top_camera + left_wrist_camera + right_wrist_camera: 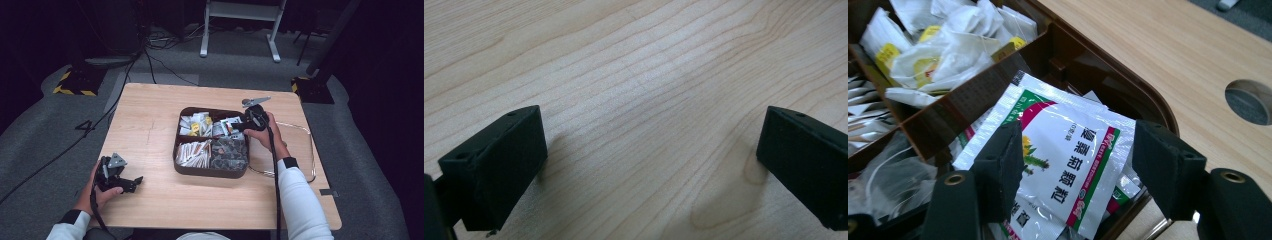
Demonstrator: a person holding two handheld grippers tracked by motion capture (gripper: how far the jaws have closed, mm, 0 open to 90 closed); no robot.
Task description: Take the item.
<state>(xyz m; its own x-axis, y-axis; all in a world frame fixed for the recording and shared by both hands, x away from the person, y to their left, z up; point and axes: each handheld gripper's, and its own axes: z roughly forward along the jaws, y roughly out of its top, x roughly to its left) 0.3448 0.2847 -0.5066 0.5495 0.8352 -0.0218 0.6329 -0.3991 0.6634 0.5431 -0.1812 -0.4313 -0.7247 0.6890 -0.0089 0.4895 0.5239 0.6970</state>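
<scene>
A brown tray [210, 172] with four compartments stands at the middle of the wooden table [150, 130]. My right gripper [235, 127] is tilted into its back right compartment, jaws open. In the right gripper view the gripper [1078, 170] hovers over a white sachet [1068, 135] with green and magenta stripes, which lies on several like it. One fingertip [998, 165] overlaps the sachet's left edge, and the other is at its right edge. My left gripper [131, 184] rests at the table's front left, and in its own view the gripper [651, 165] is open over bare wood.
White and yellow tea bags [943, 45] fill the back left compartment. Pale stick packets [192, 152] lie front left and dark packets [229, 152] front right. A cable [305, 150] loops on the table right of the tray. The tabletop has a round hole [1250, 100].
</scene>
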